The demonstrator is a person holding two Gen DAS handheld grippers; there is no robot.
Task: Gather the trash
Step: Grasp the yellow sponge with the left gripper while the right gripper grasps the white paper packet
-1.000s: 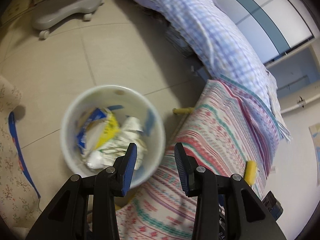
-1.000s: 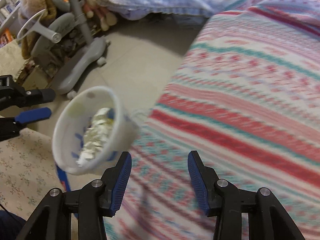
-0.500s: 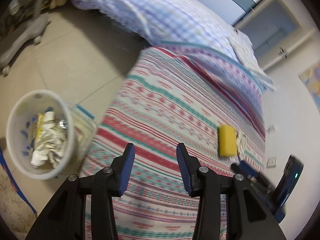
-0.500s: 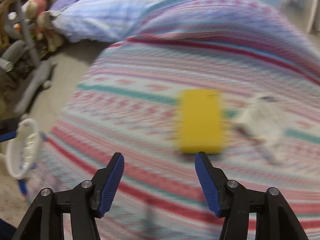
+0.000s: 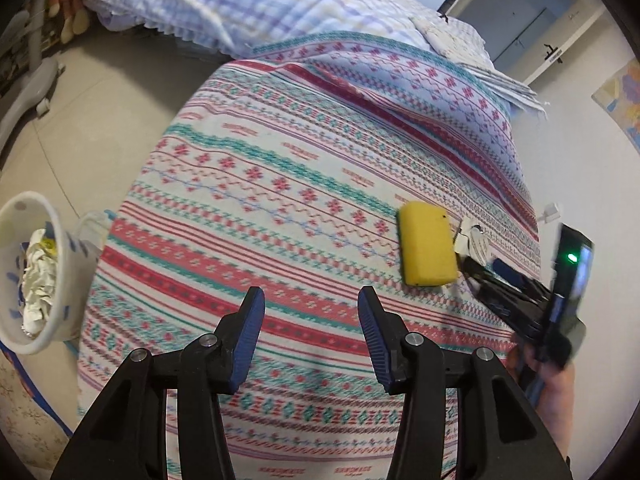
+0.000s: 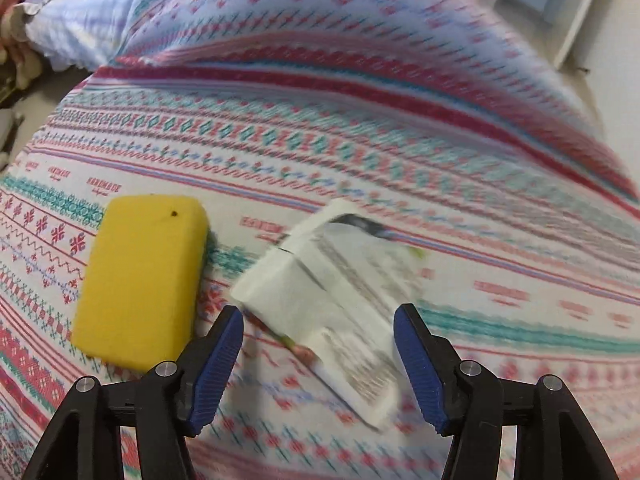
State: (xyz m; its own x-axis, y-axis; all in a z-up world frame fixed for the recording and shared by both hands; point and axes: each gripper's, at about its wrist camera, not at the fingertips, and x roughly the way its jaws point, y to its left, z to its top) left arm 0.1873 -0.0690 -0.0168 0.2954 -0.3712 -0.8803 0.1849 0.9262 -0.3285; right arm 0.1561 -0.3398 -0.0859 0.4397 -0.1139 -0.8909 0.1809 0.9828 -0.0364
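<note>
A white printed wrapper (image 6: 336,300) lies on the patterned bedspread (image 6: 360,140), just beyond and between the tips of my open right gripper (image 6: 318,340). A yellow sponge (image 6: 140,280) lies to its left. In the left wrist view the sponge (image 5: 426,250) and the wrapper (image 5: 474,240) sit far right on the bedspread (image 5: 280,200), with the right gripper (image 5: 496,280) reaching in at them. My left gripper (image 5: 311,320) hangs open and empty over the bedspread. A white bin (image 5: 32,276) holding crumpled trash stands on the floor at the left.
A checked blue quilt (image 5: 260,4) lies on the bed beyond the bedspread. A grey wheeled chair base (image 5: 24,92) stands on the tiled floor at the far left. A white wall (image 5: 580,160) runs close along the right side. A hand (image 5: 552,392) holds the right gripper.
Both grippers swung away from the bin toward the bedspread. The right gripper closed in on the sponge and the wrapper, which now lies at its tips. Both stayed open.
</note>
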